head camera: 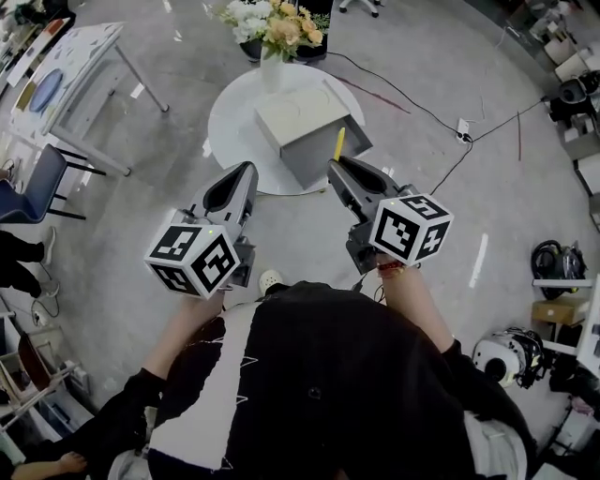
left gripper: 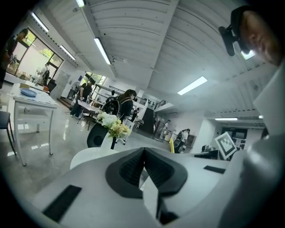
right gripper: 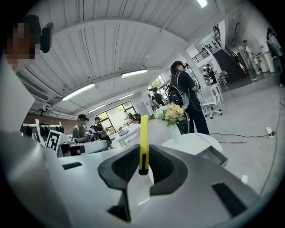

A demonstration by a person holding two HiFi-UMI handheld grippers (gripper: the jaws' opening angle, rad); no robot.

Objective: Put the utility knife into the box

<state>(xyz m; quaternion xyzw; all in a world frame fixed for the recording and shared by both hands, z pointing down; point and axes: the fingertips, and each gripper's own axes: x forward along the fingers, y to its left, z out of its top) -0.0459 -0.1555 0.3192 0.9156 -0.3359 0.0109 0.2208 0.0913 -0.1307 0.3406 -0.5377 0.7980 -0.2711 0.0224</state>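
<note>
Right tongs (head camera: 334,169) clenched on the yellow knife (head camera: 339,143), knife sticking upright out of the jaws, close to the grey box (head camera: 300,117) (it sits on the round white bench (head camera: 230,127)), left tongs (head camera: 247,172) closed together on nothing, flowers (head camera: 274,28) beyond the box.

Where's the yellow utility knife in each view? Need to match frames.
Head view: utility knife upper centre, in the right hand-held gripper.
Left gripper view: thin yellow sliver right of centre.
Right gripper view: dead centre, upright between the jaws.
Shared landmark: flower vase.
</note>
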